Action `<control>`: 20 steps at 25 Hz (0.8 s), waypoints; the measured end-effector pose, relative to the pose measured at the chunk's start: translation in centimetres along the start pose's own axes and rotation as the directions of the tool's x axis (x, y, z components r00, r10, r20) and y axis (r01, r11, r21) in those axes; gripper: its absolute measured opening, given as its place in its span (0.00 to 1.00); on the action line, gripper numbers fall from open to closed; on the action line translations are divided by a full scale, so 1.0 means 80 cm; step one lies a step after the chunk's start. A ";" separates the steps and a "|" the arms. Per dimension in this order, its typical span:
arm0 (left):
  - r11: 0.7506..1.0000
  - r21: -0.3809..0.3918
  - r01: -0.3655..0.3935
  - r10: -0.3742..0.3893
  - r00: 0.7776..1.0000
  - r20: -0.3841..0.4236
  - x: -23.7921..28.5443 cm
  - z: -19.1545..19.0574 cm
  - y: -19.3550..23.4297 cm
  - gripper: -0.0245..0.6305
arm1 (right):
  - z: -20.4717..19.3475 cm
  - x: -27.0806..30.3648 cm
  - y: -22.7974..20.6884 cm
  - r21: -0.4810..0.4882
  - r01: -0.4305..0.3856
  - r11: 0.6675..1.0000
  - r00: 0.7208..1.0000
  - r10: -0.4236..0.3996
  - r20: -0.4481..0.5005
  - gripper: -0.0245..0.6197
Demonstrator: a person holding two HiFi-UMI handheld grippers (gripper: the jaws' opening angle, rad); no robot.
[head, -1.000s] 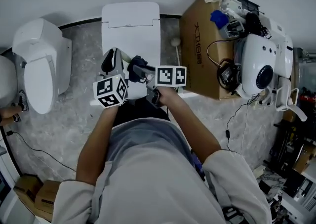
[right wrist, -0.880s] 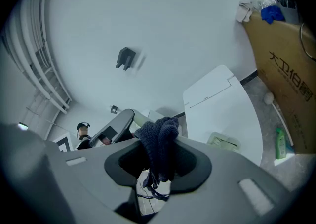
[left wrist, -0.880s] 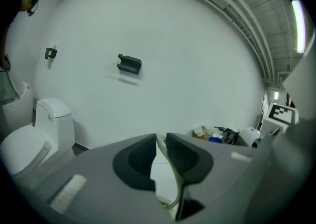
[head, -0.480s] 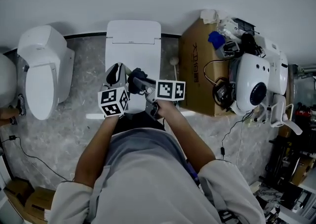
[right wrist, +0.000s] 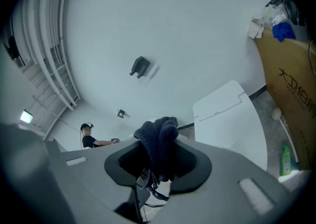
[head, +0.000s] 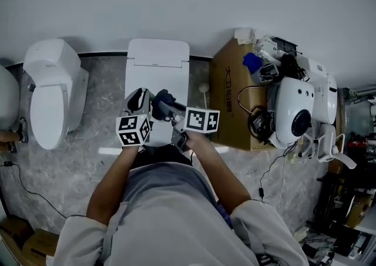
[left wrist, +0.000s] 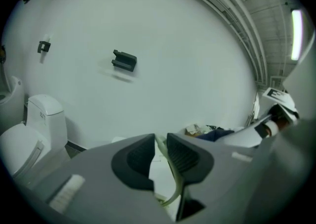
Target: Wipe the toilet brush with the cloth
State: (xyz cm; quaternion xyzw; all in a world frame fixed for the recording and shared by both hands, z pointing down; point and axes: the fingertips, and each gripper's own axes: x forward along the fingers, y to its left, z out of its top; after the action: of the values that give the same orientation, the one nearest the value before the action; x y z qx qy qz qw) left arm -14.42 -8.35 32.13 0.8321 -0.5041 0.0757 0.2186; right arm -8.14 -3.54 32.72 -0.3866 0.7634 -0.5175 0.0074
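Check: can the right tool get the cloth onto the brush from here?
Probably yes. The right tool grips the cloth close beside the left tool, which holds the brush; nothing shows between them.

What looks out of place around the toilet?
Tangled cables lie on the cardboard box right of the toilet, beside a white device, and one trails onto the floor. Nothing looks spilled.

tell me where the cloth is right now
The dark cloth is clamped in the right gripper's jaws, at the middle of the head view above the white toilet, just right of the left gripper.
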 end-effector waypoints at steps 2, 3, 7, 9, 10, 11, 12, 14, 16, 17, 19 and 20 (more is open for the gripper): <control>1.000 0.014 0.010 -0.010 1.000 -0.001 -0.004 -0.001 -0.001 0.04 | 0.000 -0.003 0.000 -0.071 0.029 0.997 1.000 -0.029 0.001 0.20; 1.000 0.018 0.013 -0.013 1.000 -0.003 -0.005 -0.001 -0.001 0.04 | 0.001 -0.005 0.000 -0.118 0.051 0.992 0.999 -0.051 0.001 0.20; 0.998 0.059 0.022 -0.021 1.000 -0.018 -0.013 0.000 -0.003 0.04 | 0.010 -0.014 0.011 -0.251 0.100 0.963 0.995 -0.096 0.028 0.20; 0.997 0.072 0.030 -0.028 0.999 -0.027 -0.019 -0.001 -0.003 0.04 | 0.013 -0.020 0.018 -0.285 0.112 0.952 0.994 -0.104 0.044 0.20; 0.997 0.075 0.035 -0.032 0.999 -0.032 -0.022 -0.002 -0.004 0.04 | 0.014 -0.022 0.020 -0.298 0.119 0.947 0.993 -0.108 0.051 0.20; 0.996 0.076 0.040 -0.037 0.999 -0.036 -0.025 -0.003 -0.005 0.04 | 0.014 -0.025 0.021 -0.310 0.124 0.943 0.992 -0.113 0.056 0.20; 0.996 0.076 0.046 -0.043 0.998 -0.040 -0.028 -0.003 -0.006 0.04 | 0.014 -0.027 0.023 -0.319 0.129 0.939 0.991 -0.116 0.060 0.20; 0.995 0.076 0.061 -0.058 0.997 -0.043 -0.034 -0.003 -0.010 0.04 | 0.011 -0.032 0.026 -0.331 0.135 0.934 0.991 -0.120 0.066 0.20; 0.994 0.079 0.080 -0.077 0.996 -0.038 -0.039 0.001 -0.015 0.04 | 0.008 -0.036 0.029 -0.343 0.142 0.929 0.990 -0.125 0.071 0.20; 0.993 0.082 0.090 -0.087 0.996 -0.034 -0.043 0.004 -0.019 0.04 | 0.007 -0.038 0.030 -0.348 0.146 0.926 0.989 -0.128 0.074 0.20; 0.990 0.088 0.106 -0.104 0.994 -0.021 -0.050 0.010 -0.025 0.04 | 0.004 -0.043 0.033 -0.354 0.153 0.923 0.988 -0.133 0.081 0.20; 0.990 0.089 0.112 -0.111 0.994 -0.013 -0.055 0.014 -0.027 0.04 | 0.003 -0.045 0.035 -0.356 0.157 0.921 0.987 -0.135 0.086 0.20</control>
State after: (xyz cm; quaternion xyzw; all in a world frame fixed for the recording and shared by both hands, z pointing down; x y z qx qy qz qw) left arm -14.75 -4.46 29.00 0.8676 -0.4521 0.0890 0.1870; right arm -7.13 -1.09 28.97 -0.4522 0.8141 -0.3556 -0.0796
